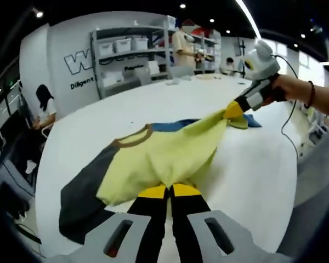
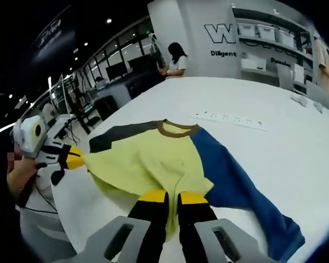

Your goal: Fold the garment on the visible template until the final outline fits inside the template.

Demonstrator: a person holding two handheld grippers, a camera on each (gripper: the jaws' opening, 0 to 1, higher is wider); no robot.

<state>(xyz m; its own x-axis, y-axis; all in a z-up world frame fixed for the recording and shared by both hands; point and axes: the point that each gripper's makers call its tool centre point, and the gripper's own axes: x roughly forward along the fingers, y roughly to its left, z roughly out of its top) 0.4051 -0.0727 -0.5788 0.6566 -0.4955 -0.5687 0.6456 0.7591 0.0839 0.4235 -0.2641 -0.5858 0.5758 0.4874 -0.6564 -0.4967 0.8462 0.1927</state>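
Yellow, grey and blue short-sleeved cotton T-shirt (image 1: 153, 159) lies mid white worktop (image 1: 252, 164), left tool (image 1: 169, 190) and right tool (image 2: 172, 196) both clamped on its yellow hem corners, bare worktop all round.

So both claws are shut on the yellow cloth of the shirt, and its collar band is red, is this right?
Not quite: the collar band is brown, not red, as the right gripper view shows. The rest holds: the left claw and the right claw are each shut on the yellow cloth of the shirt.
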